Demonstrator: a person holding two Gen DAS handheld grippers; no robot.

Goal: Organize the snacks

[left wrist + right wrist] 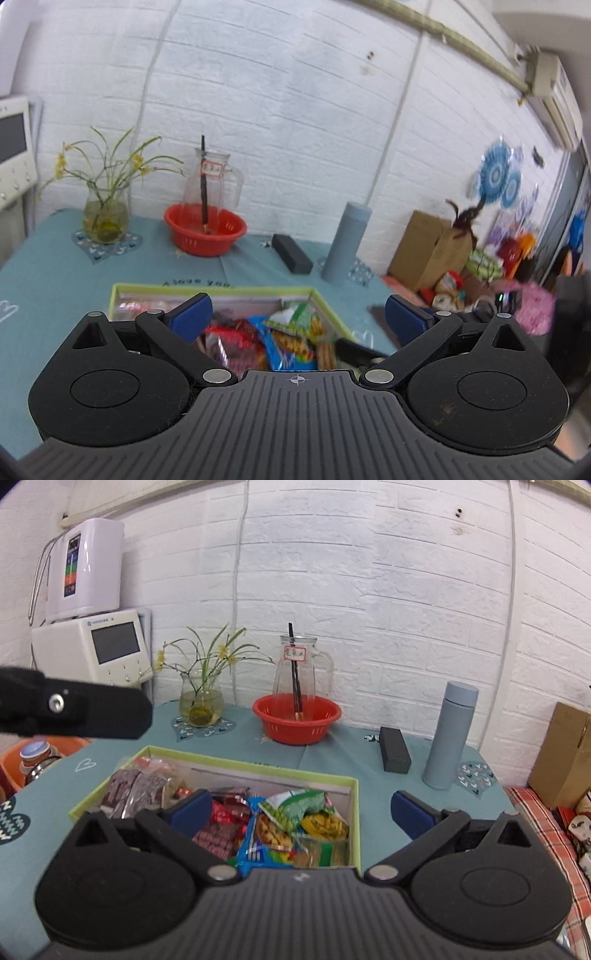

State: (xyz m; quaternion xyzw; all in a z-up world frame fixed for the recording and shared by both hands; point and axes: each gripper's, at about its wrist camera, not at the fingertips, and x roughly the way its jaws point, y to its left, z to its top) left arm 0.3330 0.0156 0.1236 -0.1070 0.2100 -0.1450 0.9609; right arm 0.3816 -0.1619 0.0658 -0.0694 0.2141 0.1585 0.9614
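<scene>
Snack packets (pixel 280 823) fill a shallow rectangular green-rimmed cardboard box (pixel 258 766) on the teal tablecloth (pixel 351 753), its long axis running from near right toward far left in the right wrist view. Left gripper (pixel 299 317) and right gripper (pixel 301 810) both gape wide, empty, above it.

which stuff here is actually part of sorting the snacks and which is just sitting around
Part of the job:
green-rimmed box
snack packets inside it

Just lying about:
red basket
glass jug
flower vase
blue flask
black case
cardboard box
</scene>
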